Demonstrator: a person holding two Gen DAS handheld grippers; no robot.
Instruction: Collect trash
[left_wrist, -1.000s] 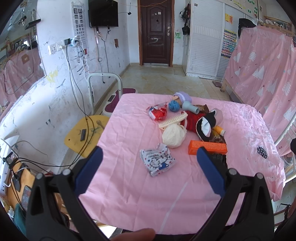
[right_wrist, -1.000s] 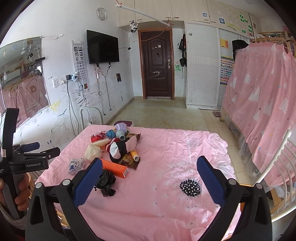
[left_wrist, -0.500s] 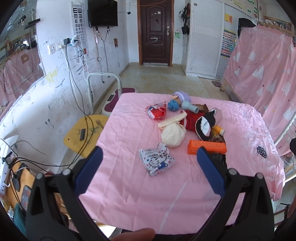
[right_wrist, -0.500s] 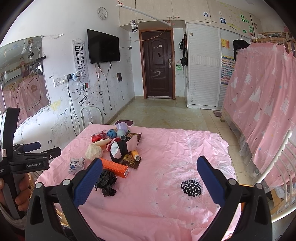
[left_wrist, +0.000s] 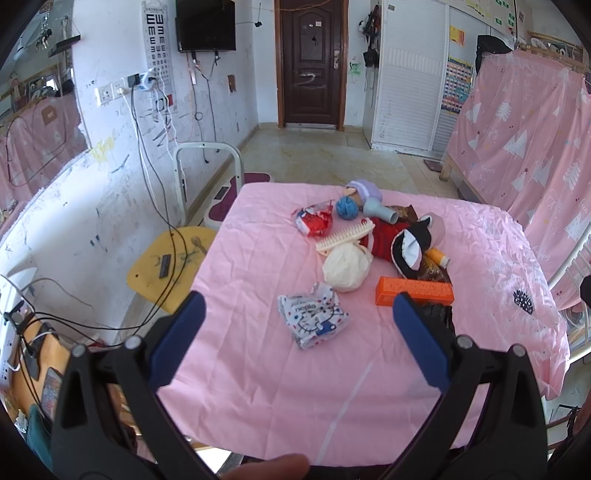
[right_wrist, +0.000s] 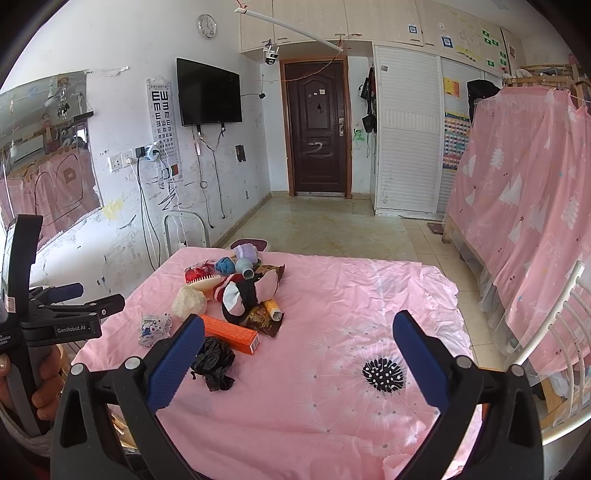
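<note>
A pink-clothed table holds a pile of items. Nearest my left gripper lies a white patterned tissue pack, with a crumpled white bag, an orange box, a red wrapper and a black plastic bag beyond. The left gripper is open and empty, above the table's near edge. My right gripper is open and empty, over the table's near side; the black bag and orange box lie by its left finger.
A cream comb, blue yarn ball, red-and-black cloth, small orange bottle and brown wrapper sit in the pile. A yellow stool with cables stands left of the table. A pink-draped bed is at right.
Both grippers have stayed open and nearly still; the views shift only slightly.
</note>
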